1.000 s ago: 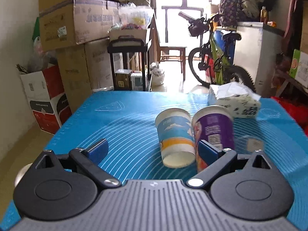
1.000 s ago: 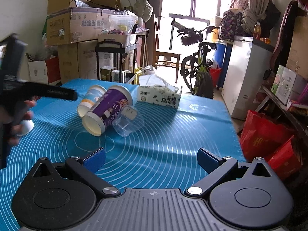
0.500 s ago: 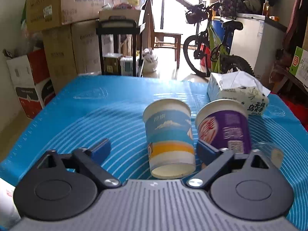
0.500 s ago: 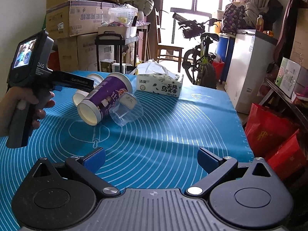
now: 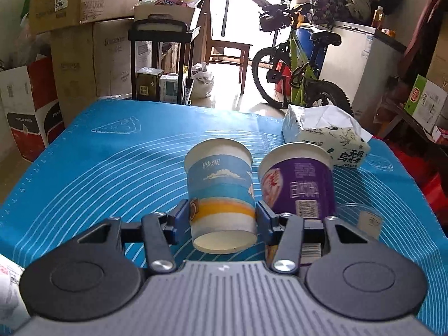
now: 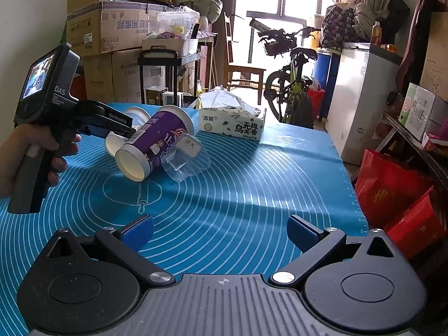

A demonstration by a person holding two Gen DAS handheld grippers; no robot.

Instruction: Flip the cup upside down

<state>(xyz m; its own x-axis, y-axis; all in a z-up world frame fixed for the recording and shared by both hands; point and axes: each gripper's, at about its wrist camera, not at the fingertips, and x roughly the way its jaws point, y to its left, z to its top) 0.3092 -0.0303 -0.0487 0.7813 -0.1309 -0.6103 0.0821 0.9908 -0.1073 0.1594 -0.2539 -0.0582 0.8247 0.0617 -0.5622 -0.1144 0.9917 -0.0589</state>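
Blue pads of my left tool (image 5: 224, 219) sit on either side of the blue paper cup (image 5: 221, 196), pressed against its narrow base end, so I judge it clamped there because the base gives the firmest hold for turning it over. That cup lies on its side on the blue mat (image 5: 112, 168) over the desk, mouth facing away. Just beside it lie a purple paper cup (image 5: 299, 184) and a clear plastic cup (image 6: 186, 162), also tipped. My right tool (image 6: 219, 231) hangs apart and empty, well clear. Farther back stands a tissue pack (image 5: 327, 137).
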